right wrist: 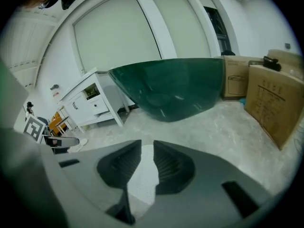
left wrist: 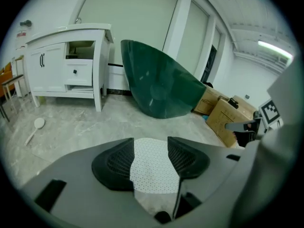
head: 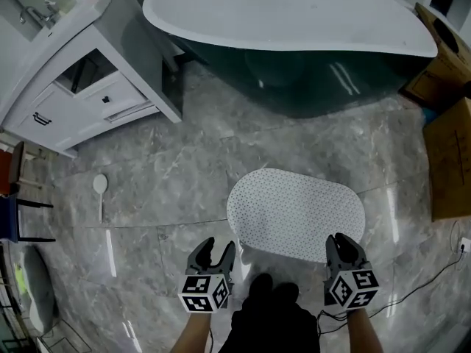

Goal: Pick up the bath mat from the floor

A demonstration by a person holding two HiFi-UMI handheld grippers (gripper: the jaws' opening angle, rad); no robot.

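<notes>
The white dotted oval bath mat point(head: 294, 212) lies flat on the grey marble floor, just in front of me. My left gripper point(head: 219, 245) hovers at the mat's near left edge, jaws wide apart and holding nothing. My right gripper point(head: 344, 241) hangs over the near right edge with a narrower gap, also holding nothing. In the left gripper view the mat point(left wrist: 152, 170) shows on the floor beyond the gripper point(left wrist: 150, 144). The right gripper view shows a strip of the mat point(right wrist: 141, 184) through the slim gap of that gripper point(right wrist: 147, 148).
A dark green bathtub with a white rim point(head: 294, 20) stands beyond the mat. A white vanity cabinet point(head: 81, 87) is at the far left, and a white long-handled brush point(head: 100, 184) lies on the floor. Cardboard boxes point(head: 449, 160) stand at the right; a cable point(head: 434, 278) trails nearby.
</notes>
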